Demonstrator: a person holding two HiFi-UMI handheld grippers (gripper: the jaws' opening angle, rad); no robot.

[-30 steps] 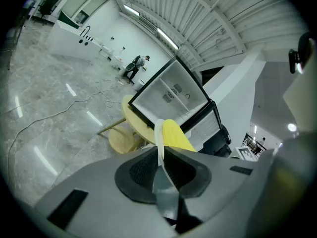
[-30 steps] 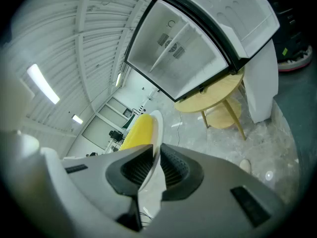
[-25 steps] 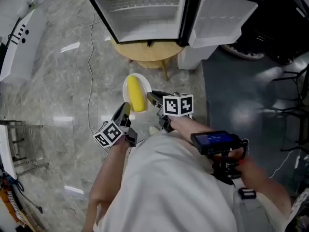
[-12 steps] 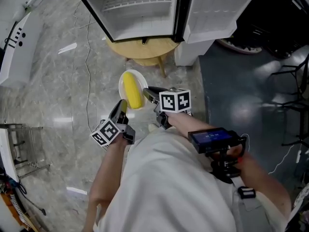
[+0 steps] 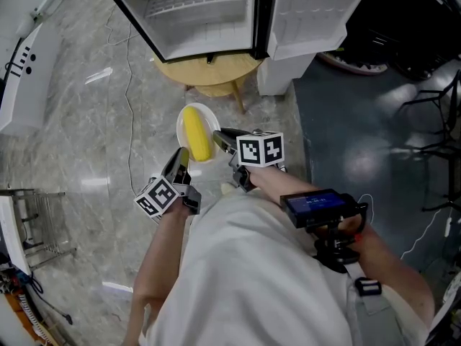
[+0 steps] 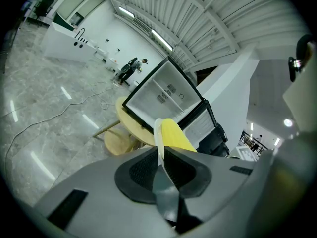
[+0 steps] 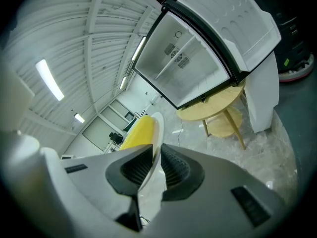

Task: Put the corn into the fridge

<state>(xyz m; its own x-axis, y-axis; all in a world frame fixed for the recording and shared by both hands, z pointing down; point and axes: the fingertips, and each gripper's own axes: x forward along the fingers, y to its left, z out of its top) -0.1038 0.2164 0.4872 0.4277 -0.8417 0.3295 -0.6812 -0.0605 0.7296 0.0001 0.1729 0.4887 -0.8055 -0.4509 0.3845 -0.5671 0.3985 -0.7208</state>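
So the left hand-held gripper (image 6: 161,150) is pinched tight on the rim of a white plate (image 5: 215,121), grabbing it at about 7 o'clock in the head view. The right hand-held gripper (image 7: 154,157) is clamped on the same plate's rim at around 4 o'clock. The corn (image 5: 196,132) is lying lengthwise on the plate, held above the marble floor (image 5: 86,143). Up at 12 o'clock from the plate there's the fridge (image 5: 194,20), empty white inside, sitting on a round wooden surface (image 5: 216,74), with its door (image 5: 310,16) swung open toward 1 o'clock.
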